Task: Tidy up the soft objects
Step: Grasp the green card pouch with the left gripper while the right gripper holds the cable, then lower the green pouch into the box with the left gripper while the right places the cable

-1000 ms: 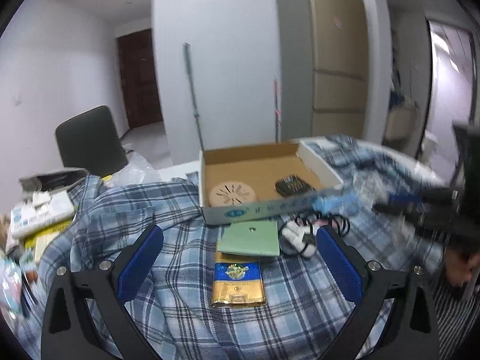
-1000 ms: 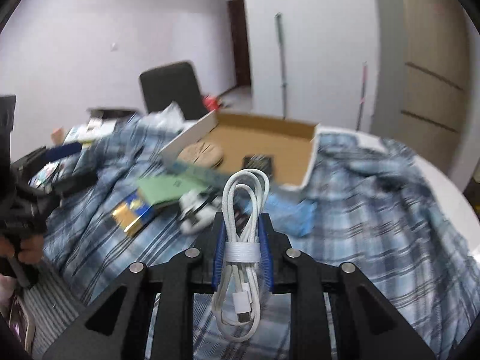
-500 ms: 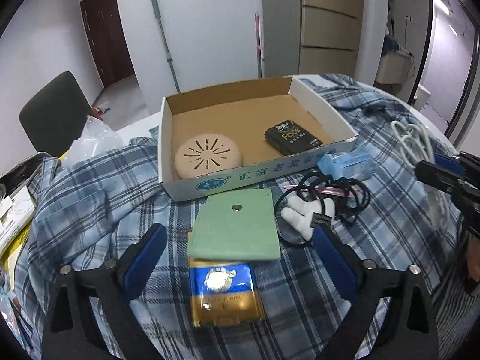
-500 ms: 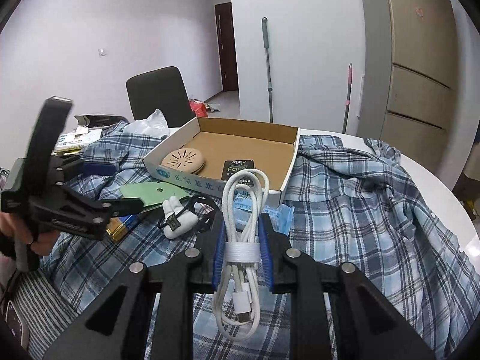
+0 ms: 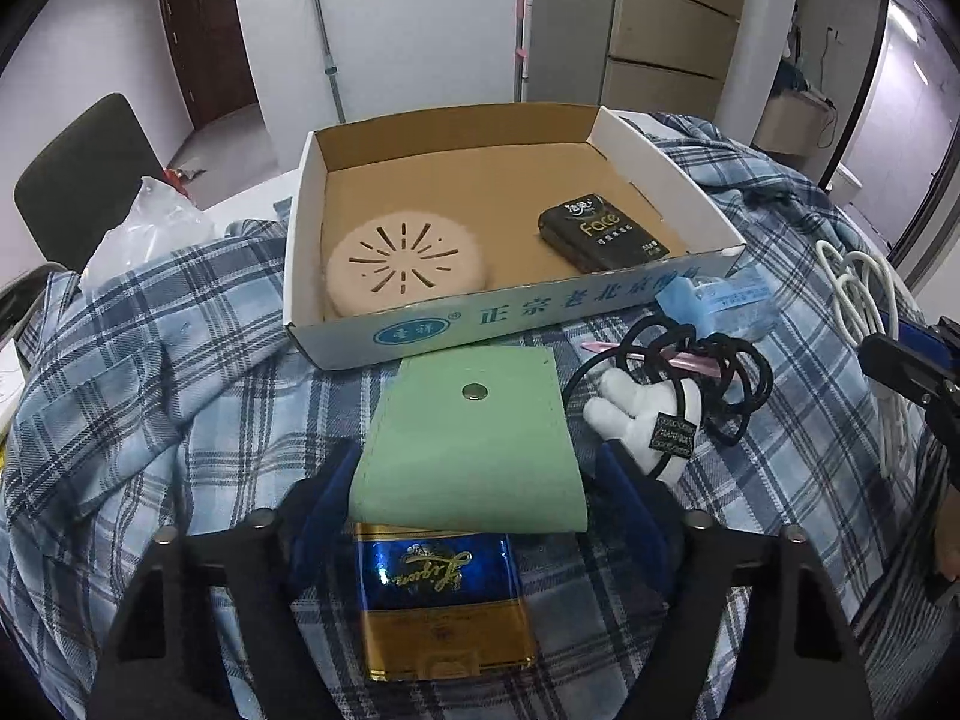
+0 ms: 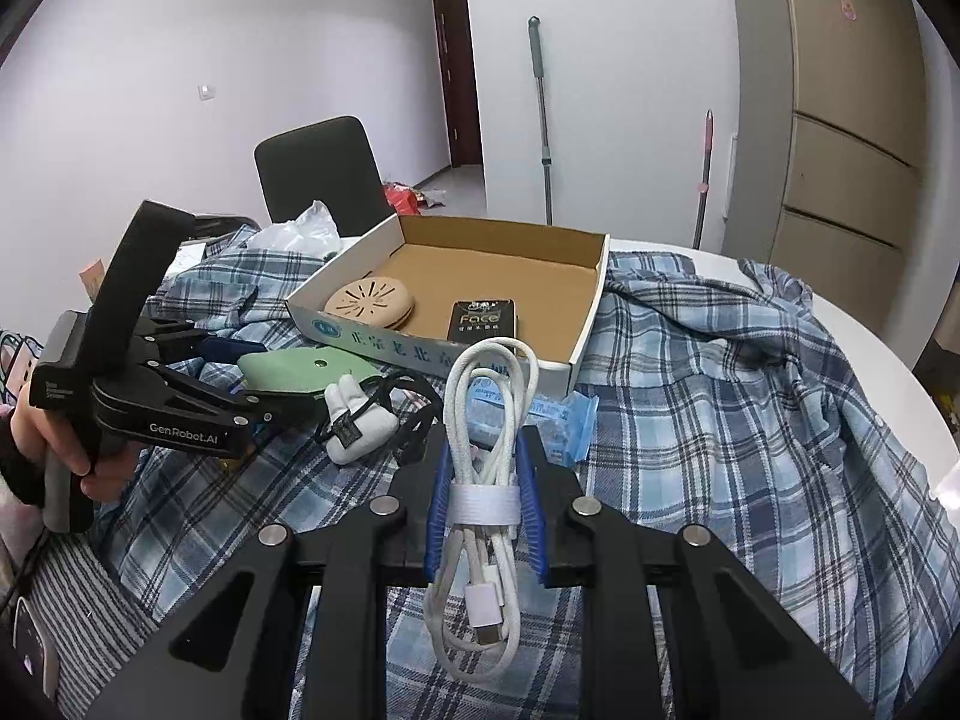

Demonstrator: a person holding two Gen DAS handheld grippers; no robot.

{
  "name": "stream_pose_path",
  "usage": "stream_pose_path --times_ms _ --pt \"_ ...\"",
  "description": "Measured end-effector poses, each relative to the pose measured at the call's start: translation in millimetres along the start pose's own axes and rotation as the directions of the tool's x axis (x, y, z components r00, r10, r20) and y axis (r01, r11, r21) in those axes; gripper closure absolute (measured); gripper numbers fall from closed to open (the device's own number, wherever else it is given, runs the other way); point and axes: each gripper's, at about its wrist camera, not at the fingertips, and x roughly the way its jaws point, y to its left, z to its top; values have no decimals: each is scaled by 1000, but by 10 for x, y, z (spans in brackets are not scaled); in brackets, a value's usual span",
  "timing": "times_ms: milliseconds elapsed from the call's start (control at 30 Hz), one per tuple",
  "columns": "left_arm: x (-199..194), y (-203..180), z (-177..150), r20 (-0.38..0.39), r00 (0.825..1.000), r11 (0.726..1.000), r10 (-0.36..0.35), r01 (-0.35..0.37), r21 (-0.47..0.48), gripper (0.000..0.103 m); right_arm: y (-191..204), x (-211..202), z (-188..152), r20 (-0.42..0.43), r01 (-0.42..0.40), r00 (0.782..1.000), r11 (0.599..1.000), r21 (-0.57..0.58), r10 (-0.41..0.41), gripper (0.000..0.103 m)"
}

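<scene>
My left gripper (image 5: 474, 480) has its blue pads on both sides of a green felt pouch (image 5: 474, 432), which lies on a blue and gold packet (image 5: 441, 594); I cannot tell whether the pads press it. The pouch also shows in the right wrist view (image 6: 300, 369). My right gripper (image 6: 483, 480) is shut on a bundled white cable (image 6: 486, 456), held above the plaid shirt (image 6: 720, 420). The open cardboard box (image 5: 660, 150) holds a beige round pad (image 5: 405, 267) and a black tissue pack (image 5: 603, 231).
A white plush with black hair ties (image 5: 654, 414), a pink pen (image 5: 660, 357) and a blue packet (image 5: 720, 303) lie right of the pouch. A black chair (image 6: 318, 168) and a plastic bag (image 5: 150, 228) stand at the far left. A mop (image 6: 543, 120) leans on the wall.
My left gripper has moved forward and down and narrowed around the green pouch. My right gripper holds the white cable still.
</scene>
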Motion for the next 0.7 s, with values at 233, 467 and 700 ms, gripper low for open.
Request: stream_pose_path --times_ms 233,467,700 --pt "-126 -18 -38 31 1000 1000 -4 4 -1 32 12 -18 -3 3 4 1000 1000 -3 -4 82" --pt "-580 -137 -157 133 991 999 32 -35 18 32 29 -65 1 21 10 1000 1000 -14 -10 82" --pt "-1053 -233 -220 248 968 999 39 -33 -28 32 23 -125 43 43 39 998 999 -6 -39 82"
